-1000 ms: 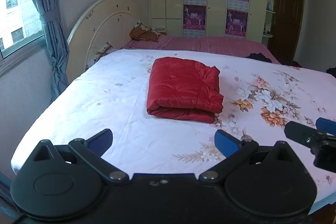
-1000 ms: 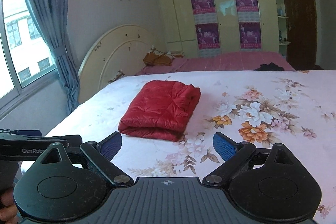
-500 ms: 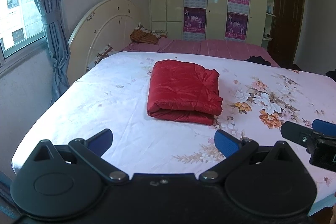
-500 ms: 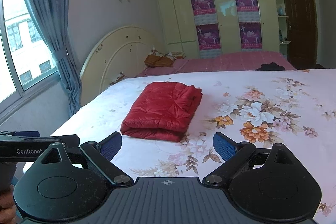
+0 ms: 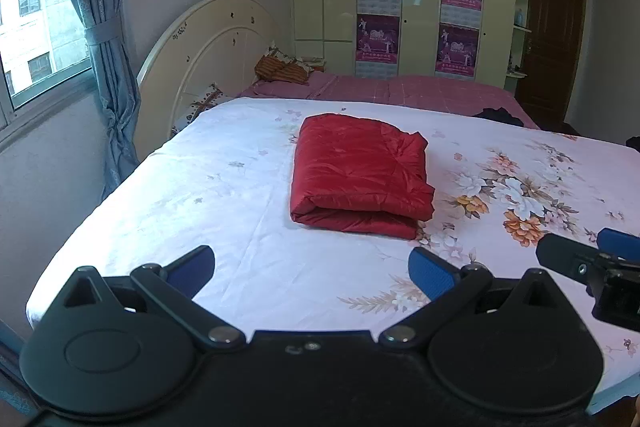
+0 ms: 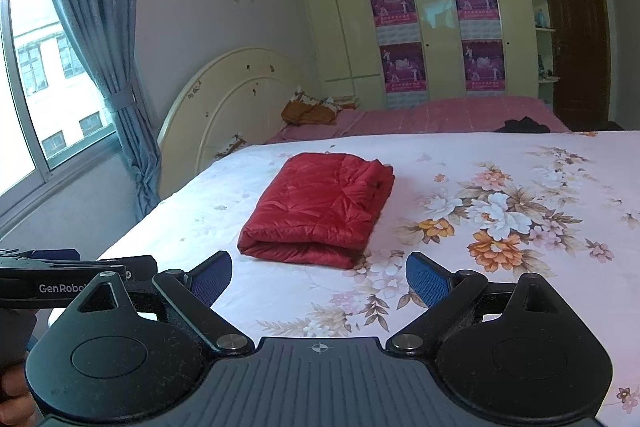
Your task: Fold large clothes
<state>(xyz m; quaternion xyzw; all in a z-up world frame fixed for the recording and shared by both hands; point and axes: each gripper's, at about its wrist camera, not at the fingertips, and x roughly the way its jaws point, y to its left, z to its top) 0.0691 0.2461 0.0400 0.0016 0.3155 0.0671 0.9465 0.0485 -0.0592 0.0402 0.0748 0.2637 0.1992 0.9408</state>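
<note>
A red padded jacket (image 5: 360, 171) lies folded into a thick rectangle on the white floral bedsheet (image 5: 224, 195), seen again in the right wrist view (image 6: 320, 211). My left gripper (image 5: 312, 267) hovers over the near part of the bed, short of the jacket, its blue pads wide apart with nothing between them. My right gripper (image 6: 319, 277) is also open and empty, back from the jacket's near folded edge. The right gripper shows at the right edge of the left wrist view (image 5: 588, 263). Part of the left gripper's body shows at the left of the right wrist view (image 6: 76, 279).
A cream headboard (image 5: 208, 55) stands at the left of the bed, with a window and blue curtain (image 5: 108, 39) beyond. A pink bedcover (image 5: 400, 93) with an orange cloth bundle (image 5: 282, 69) and a dark garment (image 5: 498, 117) lies behind. Wardrobe doors (image 5: 420, 7) carry purple posters.
Both views have tilted up a little, so the jacket sits slightly lower in the frames. The jacket has not moved and both grippers keep the same wide opening.
</note>
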